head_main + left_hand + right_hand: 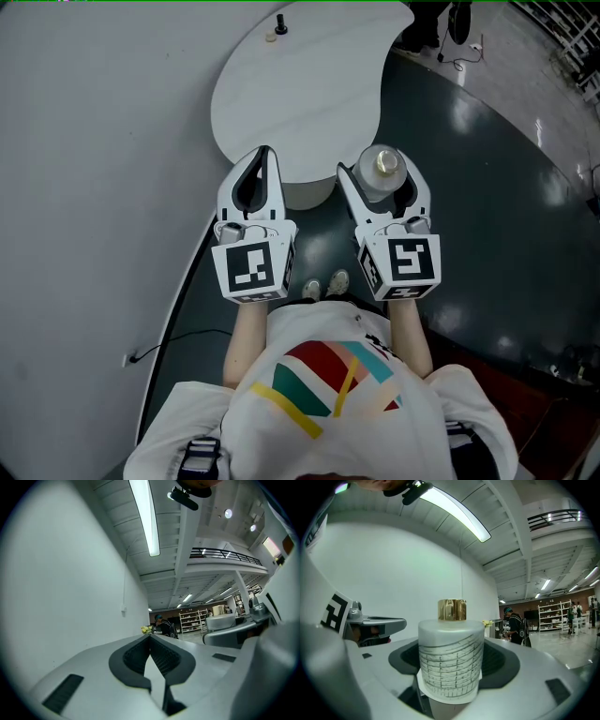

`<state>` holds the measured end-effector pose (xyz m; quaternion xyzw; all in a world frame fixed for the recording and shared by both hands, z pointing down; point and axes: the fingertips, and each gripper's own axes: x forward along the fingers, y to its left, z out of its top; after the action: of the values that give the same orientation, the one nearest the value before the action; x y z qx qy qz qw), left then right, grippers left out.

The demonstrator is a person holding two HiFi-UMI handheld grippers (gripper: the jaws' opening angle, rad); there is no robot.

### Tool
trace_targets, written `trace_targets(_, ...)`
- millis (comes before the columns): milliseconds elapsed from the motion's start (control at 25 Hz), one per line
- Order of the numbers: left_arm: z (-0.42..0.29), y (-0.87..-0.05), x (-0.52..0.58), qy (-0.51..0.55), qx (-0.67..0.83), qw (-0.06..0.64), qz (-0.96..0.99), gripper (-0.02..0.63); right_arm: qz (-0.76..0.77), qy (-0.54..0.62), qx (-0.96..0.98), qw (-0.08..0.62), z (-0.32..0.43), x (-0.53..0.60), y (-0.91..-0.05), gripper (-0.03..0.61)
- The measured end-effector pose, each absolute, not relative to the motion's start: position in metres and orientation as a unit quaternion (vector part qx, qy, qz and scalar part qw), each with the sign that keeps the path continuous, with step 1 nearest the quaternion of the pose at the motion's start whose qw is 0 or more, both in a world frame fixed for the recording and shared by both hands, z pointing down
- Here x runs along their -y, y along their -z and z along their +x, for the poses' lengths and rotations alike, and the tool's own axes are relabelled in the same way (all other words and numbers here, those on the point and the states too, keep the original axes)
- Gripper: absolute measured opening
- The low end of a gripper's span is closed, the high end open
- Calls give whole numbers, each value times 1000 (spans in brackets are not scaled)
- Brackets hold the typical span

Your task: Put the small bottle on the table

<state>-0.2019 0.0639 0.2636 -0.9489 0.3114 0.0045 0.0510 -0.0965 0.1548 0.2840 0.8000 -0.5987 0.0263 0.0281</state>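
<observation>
The small bottle (383, 173) is frosted white with a gold cap (452, 609) and stands upright between the jaws of my right gripper (380, 171), which is shut on it. In the right gripper view the bottle (450, 660) fills the middle, with a grid-patterned label. My left gripper (263, 155) is beside it at the same height, jaws shut and empty, with its tips meeting (150, 637). Both grippers hover at the near edge of the round white table (309, 103), the bottle just off its rim.
A small dark diffuser with a stick (278, 26) stands at the table's far edge. A white wall (94, 187) runs along the left and dark floor (487, 216) lies to the right. My feet (325, 284) are below. A person (515, 625) stands far off by shelves.
</observation>
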Motion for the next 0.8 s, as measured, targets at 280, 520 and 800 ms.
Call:
trace_targets(280,-184,-263,-73,-11,-327,61,-943,18,794,-27,606,33,-79,-164,-290,344)
trace_targets(520,-169,-266,-87,-13,-333,57,-941,18,781,-36,621,53,-69,-172,-303,344)
trace_targets(800,-156,-258,-97,-19,-341,70,-937,18,780,-33,623,47,-52,-182,-301,344)
